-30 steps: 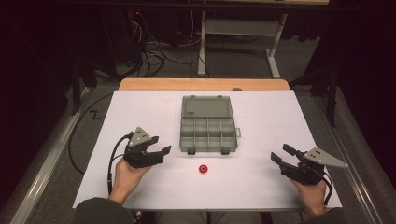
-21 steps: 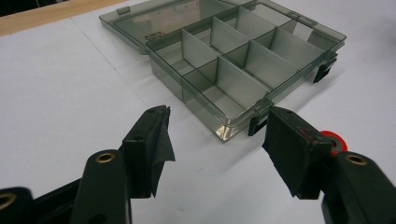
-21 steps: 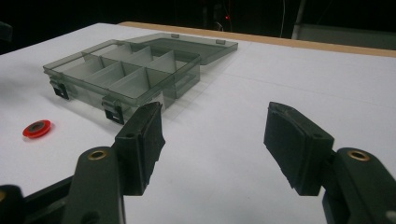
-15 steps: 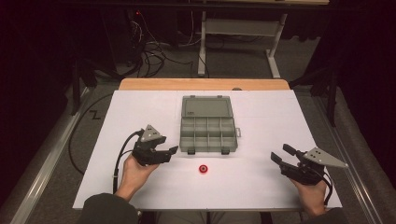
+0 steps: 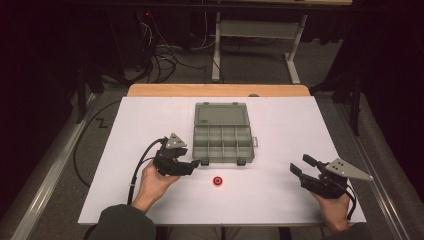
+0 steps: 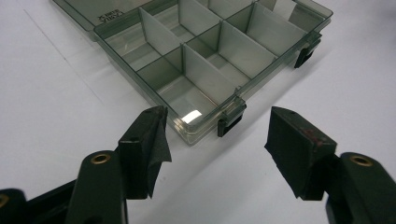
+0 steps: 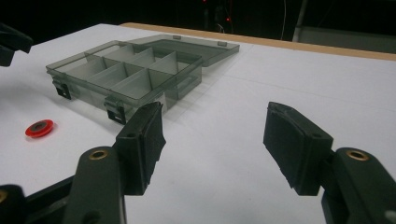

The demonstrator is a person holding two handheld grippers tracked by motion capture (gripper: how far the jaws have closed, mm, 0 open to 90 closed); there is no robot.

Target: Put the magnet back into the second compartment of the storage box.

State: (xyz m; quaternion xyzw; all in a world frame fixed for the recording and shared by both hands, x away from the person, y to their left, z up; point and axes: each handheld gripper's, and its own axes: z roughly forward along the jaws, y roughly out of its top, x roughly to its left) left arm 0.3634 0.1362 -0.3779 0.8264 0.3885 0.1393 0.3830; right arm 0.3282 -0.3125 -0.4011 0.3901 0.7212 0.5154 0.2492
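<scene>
**Left gripper parked at the near-left corner of the open organiser box, both claws wide**

Landmark = the grey organiser box [image 5: 223,134] in the middle of the white table [image 5: 125,130]; lid flipped open and lying flat on the far side, compartments look bare from the left gripper view; two dark latches on its near wall.

Left gripper [image 5: 196,164] sits just off the box's near-left corner, tips close to the near wall but not touching afaict; its jaws have just been opening a bit more and stand wide apart w/ nothing between them; in the left gripper view [image 6: 215,135] the box's corner and one latch sit right ahead of the gap.

Small red ring [image 5: 217,181] lies flat on the table just in front of the box's near wall, a bit right of the left gripper's tips; nobody touching it.

Right gripper [image 5: 299,166] is well off to the right of the box, near the table's front edge; jaws also spread, empty; right gripper view [image 7: 212,128] looks across at the box and the red ring.
</scene>
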